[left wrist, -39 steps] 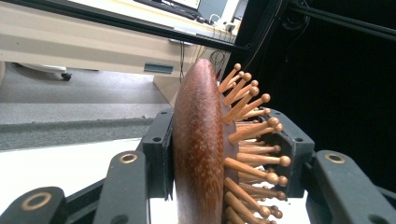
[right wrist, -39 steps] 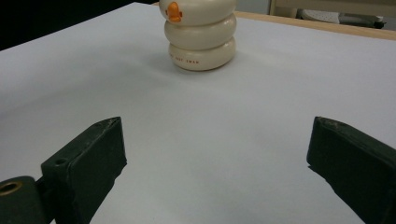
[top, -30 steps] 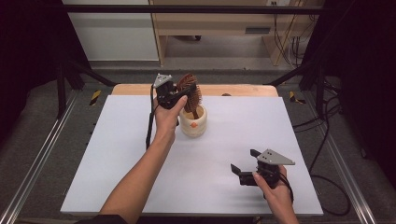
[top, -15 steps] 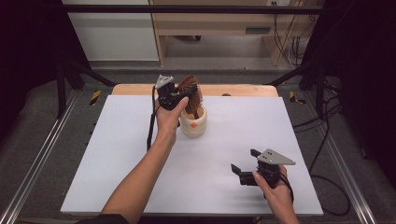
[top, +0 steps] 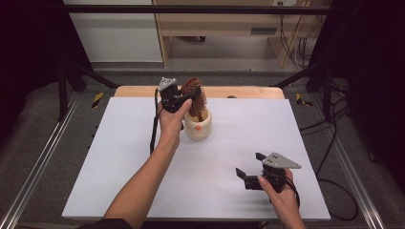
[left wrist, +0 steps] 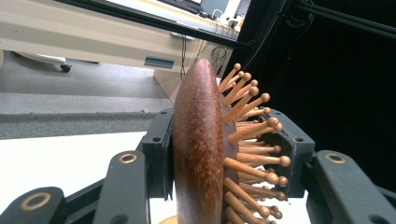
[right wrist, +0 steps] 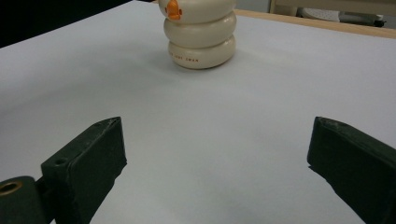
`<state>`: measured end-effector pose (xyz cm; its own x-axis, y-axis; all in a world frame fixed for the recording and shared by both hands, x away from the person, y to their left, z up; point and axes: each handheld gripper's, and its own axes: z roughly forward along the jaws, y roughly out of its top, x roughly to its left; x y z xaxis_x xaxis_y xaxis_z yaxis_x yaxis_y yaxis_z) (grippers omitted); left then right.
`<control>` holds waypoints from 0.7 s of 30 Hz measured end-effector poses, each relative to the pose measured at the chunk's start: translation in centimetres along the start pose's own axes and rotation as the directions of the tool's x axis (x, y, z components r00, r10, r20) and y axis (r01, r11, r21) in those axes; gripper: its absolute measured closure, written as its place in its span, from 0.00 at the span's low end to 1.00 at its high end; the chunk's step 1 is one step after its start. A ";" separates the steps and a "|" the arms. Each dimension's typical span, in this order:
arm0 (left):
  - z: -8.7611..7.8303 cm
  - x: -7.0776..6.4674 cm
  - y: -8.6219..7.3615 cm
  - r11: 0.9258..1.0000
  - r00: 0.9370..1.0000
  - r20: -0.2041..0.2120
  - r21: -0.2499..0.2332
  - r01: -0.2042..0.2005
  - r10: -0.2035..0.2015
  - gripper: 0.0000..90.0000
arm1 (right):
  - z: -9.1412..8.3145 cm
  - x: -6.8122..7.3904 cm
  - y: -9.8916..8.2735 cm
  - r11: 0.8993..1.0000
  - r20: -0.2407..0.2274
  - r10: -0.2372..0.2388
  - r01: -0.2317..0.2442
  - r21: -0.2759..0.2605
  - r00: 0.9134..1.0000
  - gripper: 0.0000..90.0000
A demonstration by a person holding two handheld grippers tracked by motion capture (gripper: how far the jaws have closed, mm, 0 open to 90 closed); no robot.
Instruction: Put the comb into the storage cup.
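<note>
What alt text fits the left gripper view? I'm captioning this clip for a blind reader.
A wooden hairbrush stands edge-on, clamped between the left gripper's two black jaws, its round-tipped bristles pointing right. Behind it lie a white table, grey floor and a pale cabinet.

Lab, framed white table (top: 119,157), trailing cables (top: 334,143)

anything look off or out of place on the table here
Nothing stands out. The wooden hairbrush stands handle-down in the cream holder, clamped by the left gripper. The holder is upright on the white table; no spill or damage shows. The right gripper is open.
</note>
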<state>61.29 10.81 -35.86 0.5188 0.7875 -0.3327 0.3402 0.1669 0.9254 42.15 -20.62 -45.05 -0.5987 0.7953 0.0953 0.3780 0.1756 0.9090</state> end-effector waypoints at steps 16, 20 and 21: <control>-0.1 0.5 0.0 1.000 1.000 0.005 0.000 0.020 -0.020 0.55 | 0.0 0.0 0.0 1.000 0.001 -0.002 0.002 0.004 1.000 0.05; -0.1 0.6 -0.1 1.000 1.000 0.004 -0.003 0.027 -0.027 0.55 | 0.1 0.0 0.0 1.000 0.001 -0.002 0.002 0.004 1.000 0.05; -0.1 0.7 -0.1 1.000 1.000 0.003 -0.004 0.029 -0.029 0.54 | 0.0 0.0 0.0 1.000 0.001 -0.001 0.001 0.006 1.000 0.05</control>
<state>61.57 11.35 -36.13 0.5112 0.7803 -0.3603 0.3520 0.1923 0.9160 42.20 -20.61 -45.08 -0.5980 0.7960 0.0941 0.3815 0.1794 0.9068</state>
